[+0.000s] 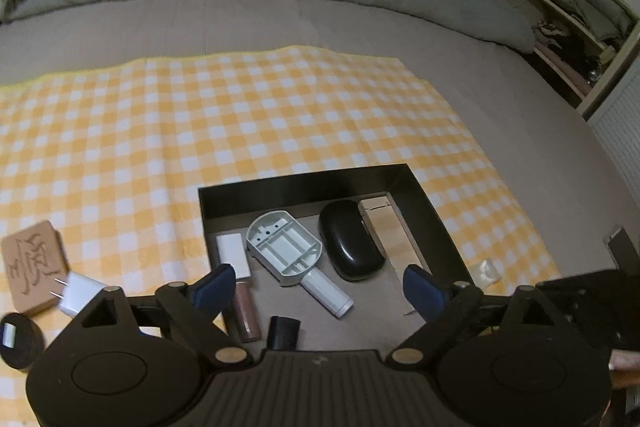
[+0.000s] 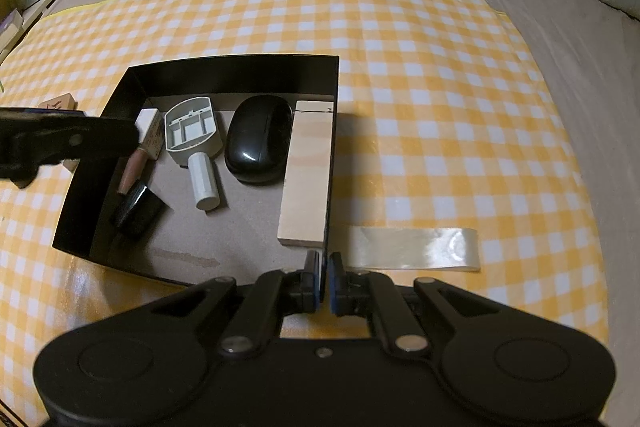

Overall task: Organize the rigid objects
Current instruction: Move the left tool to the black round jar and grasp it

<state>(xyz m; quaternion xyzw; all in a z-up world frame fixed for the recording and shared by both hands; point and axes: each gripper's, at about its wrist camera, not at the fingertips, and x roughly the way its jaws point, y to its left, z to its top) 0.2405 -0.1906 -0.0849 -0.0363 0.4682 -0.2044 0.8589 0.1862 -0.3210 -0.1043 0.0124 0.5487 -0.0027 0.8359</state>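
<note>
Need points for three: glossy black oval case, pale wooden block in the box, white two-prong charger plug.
glossy black oval case (image 2: pixel 258 145): right wrist view, middle of its lid.
pale wooden block (image 2: pixel 308 171): right wrist view, centre of its top face.
white two-prong charger plug (image 1: pixel 82 293): left wrist view, on its white body.

Yellow-and-white checked cloth (image 2: pixel 420 75) covering a grey-brown bed (image 1: pixel 460 39). Black box (image 2: pixel 240 71) showing a brownish cardboard floor. Inside: glossy black case (image 2: pixel 258 143), pale grey plastic part (image 2: pixel 192 131) with white handle, light wood block (image 2: pixel 308 179) at 3 o'clock, pinkish-brown tube (image 1: pixel 246 311), small white box (image 1: pixel 234 253). Outside at 9 o'clock: white charger plug (image 1: pixel 80 293), tan carved wooden tile (image 1: pixel 34 267). Gripper pads (image 1: pixel 214 285) looking blue on black frames.
</note>
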